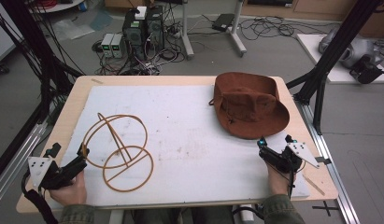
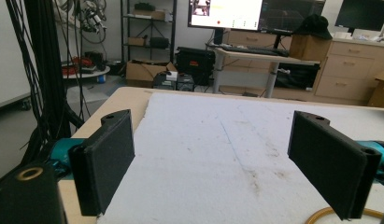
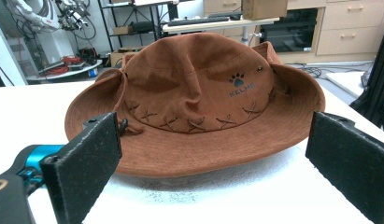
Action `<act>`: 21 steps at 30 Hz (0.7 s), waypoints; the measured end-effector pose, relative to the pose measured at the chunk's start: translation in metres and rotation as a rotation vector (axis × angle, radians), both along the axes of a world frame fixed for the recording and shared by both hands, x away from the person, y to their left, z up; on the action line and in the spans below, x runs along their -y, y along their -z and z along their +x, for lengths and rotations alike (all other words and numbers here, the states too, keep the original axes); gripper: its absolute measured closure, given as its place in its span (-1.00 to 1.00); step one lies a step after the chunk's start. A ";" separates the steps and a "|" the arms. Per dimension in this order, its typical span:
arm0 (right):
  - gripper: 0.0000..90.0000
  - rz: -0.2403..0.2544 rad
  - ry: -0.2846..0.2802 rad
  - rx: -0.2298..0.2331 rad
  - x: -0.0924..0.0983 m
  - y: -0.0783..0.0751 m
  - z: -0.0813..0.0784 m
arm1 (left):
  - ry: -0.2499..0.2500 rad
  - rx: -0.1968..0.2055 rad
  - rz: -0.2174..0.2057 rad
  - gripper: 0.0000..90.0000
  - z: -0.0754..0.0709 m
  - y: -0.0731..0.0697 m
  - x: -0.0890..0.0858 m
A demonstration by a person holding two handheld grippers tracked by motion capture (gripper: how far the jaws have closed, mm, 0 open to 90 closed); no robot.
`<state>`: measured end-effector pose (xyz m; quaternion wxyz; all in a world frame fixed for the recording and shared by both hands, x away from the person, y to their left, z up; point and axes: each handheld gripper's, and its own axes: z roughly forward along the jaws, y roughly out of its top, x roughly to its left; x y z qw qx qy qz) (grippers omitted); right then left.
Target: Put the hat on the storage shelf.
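Note:
A brown suede hat [image 1: 248, 105] with a wide brim lies on the white mat at the back right; in the right gripper view the hat [image 3: 199, 98] sits just beyond the jaws. My right gripper [image 1: 275, 145] rests near the brim's front edge, jaws wide open with nothing between them [image 3: 213, 172]. A tan wire hat stand [image 1: 119, 149] made of rings stands on the mat at the left. My left gripper [image 1: 82, 154] is beside the stand's left side, open and empty [image 2: 217, 163]; a bit of the stand's ring [image 2: 330, 213] shows at the lower right.
The white mat [image 1: 189, 135] covers a wooden table [image 1: 75, 93]. Black frame posts [image 1: 334, 51] rise at the right and left of the table. Computers and cables [image 1: 143, 32] lie on the floor behind.

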<state>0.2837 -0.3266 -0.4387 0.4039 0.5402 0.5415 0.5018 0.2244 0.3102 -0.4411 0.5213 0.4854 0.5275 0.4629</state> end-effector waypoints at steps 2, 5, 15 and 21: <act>-0.94 -0.003 0.000 0.000 0.001 0.000 0.001 | 0.001 0.001 -0.001 -0.67 0.000 0.000 0.000; -0.94 0.001 0.003 -0.002 0.001 0.000 0.001 | 0.002 0.001 -0.003 -0.67 0.000 0.000 -0.001; -0.94 -0.003 0.017 0.004 0.001 0.000 0.000 | 0.001 0.004 -0.005 -0.67 0.000 0.000 -0.001; -0.94 0.002 0.014 0.004 0.001 0.000 0.000 | 0.000 0.004 -0.005 -0.67 -0.001 0.000 -0.001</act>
